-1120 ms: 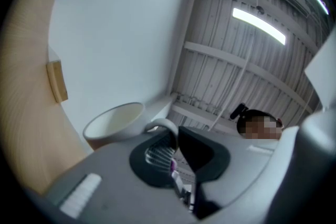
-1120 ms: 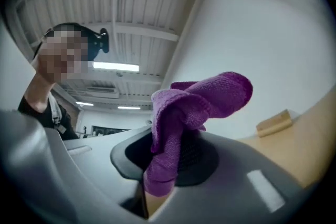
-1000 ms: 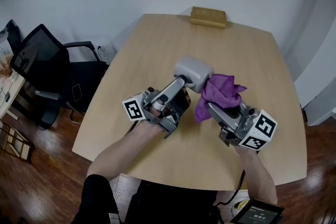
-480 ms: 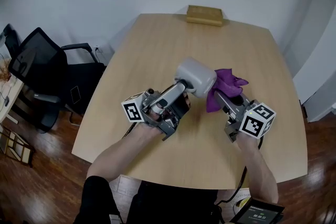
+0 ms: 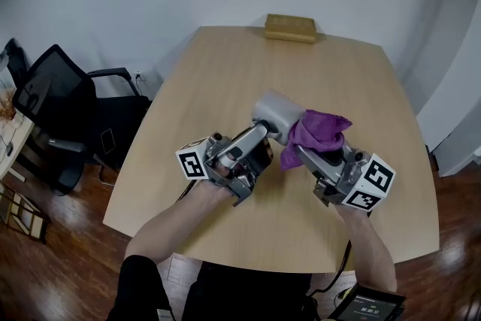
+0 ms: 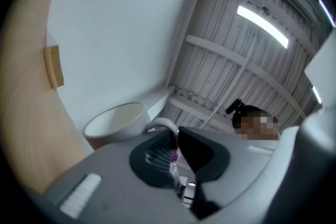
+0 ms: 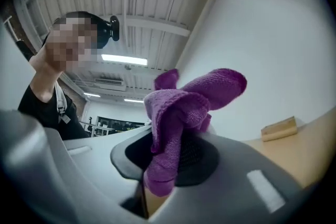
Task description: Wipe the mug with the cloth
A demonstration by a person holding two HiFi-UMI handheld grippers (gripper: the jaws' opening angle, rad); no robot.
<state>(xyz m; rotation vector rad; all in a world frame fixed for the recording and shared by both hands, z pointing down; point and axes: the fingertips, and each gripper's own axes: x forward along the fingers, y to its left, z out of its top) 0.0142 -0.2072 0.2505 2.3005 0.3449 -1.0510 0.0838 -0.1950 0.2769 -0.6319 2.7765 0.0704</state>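
Note:
A pale grey mug hangs above the wooden table, held up by its handle. My left gripper is shut on that handle, and the mug's open mouth shows beyond the jaws in the left gripper view. My right gripper is shut on a purple cloth, which bunches out of the jaws as the cloth. In the head view the cloth lies against the mug's right side.
A flat tan block rests at the table's far edge. A black office chair stands left of the table on the wooden floor. A person's head and dark sleeve show in both gripper views.
The right gripper with the cloth moved forward and up along the mug's side half a second ago, then came back toward me. The mug and left gripper stayed nearly still.

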